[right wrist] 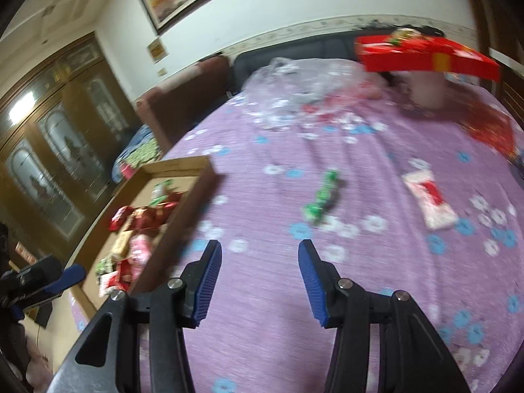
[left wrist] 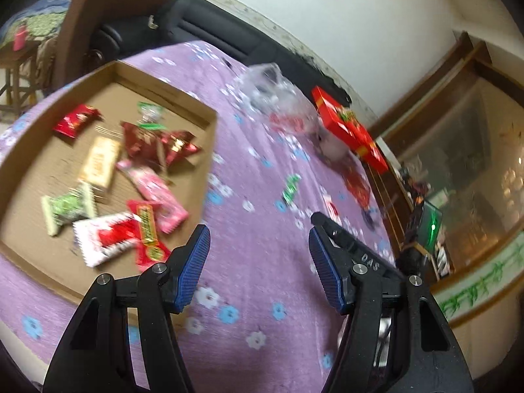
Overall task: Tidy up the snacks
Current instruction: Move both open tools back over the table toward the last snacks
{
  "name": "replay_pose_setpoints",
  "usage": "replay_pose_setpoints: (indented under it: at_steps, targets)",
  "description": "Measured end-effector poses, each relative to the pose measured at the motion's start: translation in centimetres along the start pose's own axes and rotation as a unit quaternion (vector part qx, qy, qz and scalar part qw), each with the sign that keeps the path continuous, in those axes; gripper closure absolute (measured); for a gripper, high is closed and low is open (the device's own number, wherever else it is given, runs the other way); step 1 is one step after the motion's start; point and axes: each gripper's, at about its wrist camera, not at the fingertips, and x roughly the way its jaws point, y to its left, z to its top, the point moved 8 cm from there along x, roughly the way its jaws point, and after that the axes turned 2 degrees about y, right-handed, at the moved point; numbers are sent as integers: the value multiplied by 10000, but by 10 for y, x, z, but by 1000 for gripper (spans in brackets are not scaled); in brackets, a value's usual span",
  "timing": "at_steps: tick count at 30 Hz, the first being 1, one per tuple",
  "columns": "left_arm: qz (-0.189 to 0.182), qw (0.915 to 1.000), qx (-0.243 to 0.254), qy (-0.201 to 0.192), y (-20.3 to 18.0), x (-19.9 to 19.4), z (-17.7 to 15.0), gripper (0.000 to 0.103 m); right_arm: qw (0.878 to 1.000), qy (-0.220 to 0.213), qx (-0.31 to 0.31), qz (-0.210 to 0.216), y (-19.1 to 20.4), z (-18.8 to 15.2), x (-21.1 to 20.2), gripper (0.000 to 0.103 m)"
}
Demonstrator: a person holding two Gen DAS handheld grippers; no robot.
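Blurred green snack [right wrist: 322, 198], red box [right wrist: 425, 55] hiding cup behind

right tongs [right wrist: 258, 275]: jaws apart, nothing between them | table [right wrist: 262, 344]: purple flowered cloth | green snack [right wrist: 322, 198]: on cloth ahead of tongs | white-red packet [right wrist: 429, 201]: on cloth to the right, apart from green snack | cardboard tray [right wrist: 190, 209]: left, holding mixed snacks | red box [right wrist: 425, 55]: far end | left tongs [right wrist: 70, 273]: blue pad at left edge
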Motion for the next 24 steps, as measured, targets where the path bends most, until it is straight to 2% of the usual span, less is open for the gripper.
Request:
replay_pose_setpoints:
  at_steps: [8,15,19,24]
  targets:
    - [-24,9988,253,424,-27,31,-17,41,9969,-357,466,-524,-70,-2,-40,51]
    - [-130,9954,429,845,-44,60,-36,41,9859,-590,1190,-1022,-148,0,-79,50]
    - [-69,9944,522,917,-49,64,-42,41,9807,-465,1615,-1000,-177,16,-66,50]
    - [50,9936,614,951,-51,67,-46,41,9810,-80,1756,-817,-185,35,-23,50]
